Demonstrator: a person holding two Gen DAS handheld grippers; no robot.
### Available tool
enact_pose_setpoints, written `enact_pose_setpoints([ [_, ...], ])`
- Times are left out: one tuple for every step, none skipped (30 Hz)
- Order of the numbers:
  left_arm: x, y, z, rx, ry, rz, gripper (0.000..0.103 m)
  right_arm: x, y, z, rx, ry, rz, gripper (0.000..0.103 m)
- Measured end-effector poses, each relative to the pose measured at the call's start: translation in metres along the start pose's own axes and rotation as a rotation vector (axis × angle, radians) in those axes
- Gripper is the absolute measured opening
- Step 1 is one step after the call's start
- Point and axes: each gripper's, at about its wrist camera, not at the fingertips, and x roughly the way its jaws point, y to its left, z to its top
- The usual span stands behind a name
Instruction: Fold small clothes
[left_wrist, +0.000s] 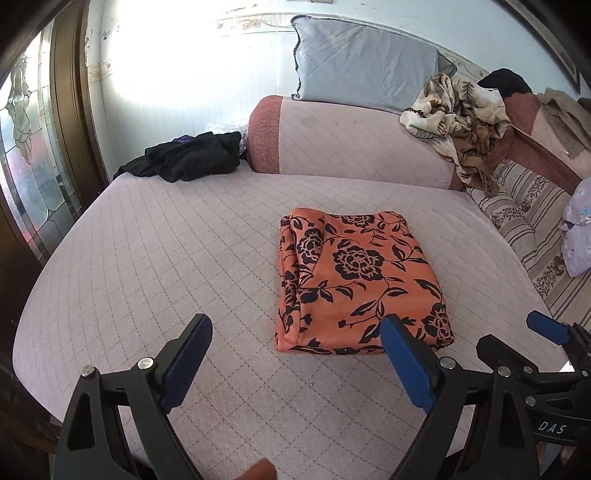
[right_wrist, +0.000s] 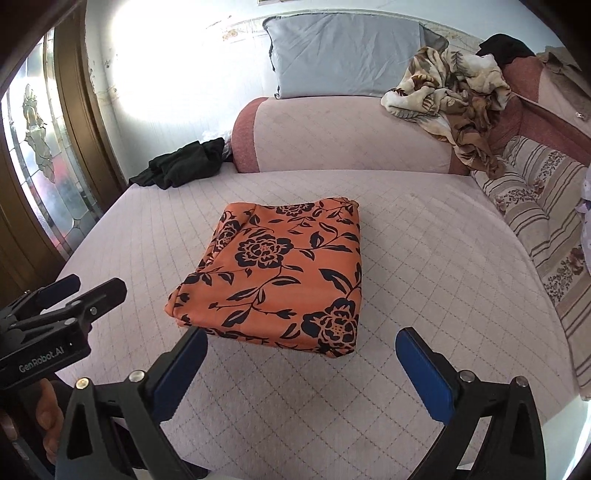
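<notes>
On the quilted bed (left_wrist: 147, 258) the folded orange cloth (left_wrist: 354, 280) lay flat, just ahead of my two grippers. My left gripper (left_wrist: 295, 332) stood wide and empty, its right pad (left_wrist: 406, 362) overlapping the cloth's near edge, a lilac bundle (left_wrist: 576, 229) showing fully only there. My right gripper (right_wrist: 301, 345) gaped wide too, the cloth's near-left corner beside its left pad (right_wrist: 181, 373).

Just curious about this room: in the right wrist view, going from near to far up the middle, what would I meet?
Right tool → orange floral cloth → pink bolster → grey pillow.
</notes>
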Motion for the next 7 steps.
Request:
enact_pose_setpoints([
  [0.0009,-0.0003,0.0009,-0.001,-0.003,0.001,0.093,0.0007,0.0,0.0001,-0.001,0.002,0.002,0.103],
  [0.0016,-0.0004,0.0019,-0.004,-0.009,-0.001,0.094,0.0014,0.0002,-0.0001,-0.002,0.003,0.001,0.103],
  [0.0019,-0.0002,0.0028,-0.009,-0.018,-0.009,0.098,0.0027,0.0001,-0.0001,-0.001,0.006,-0.001,0.103],
  [0.0021,0.0002,0.0041,-0.016,-0.028,-0.017,0.1,0.004,-0.0002,0.0,0.0,0.01,0.0,0.103],
  [0.0026,-0.0003,0.0056,-0.022,-0.034,-0.017,0.1,0.005,-0.0005,0.0002,0.002,0.012,0.004,0.103],
  [0.0045,-0.0013,0.0074,-0.019,-0.032,-0.013,0.1,0.0059,-0.0006,0.0008,0.001,0.013,0.004,0.103],
  [0.0071,-0.0028,0.0093,-0.015,-0.025,-0.01,0.1,0.007,-0.0007,0.0016,-0.001,0.011,0.002,0.103],
])
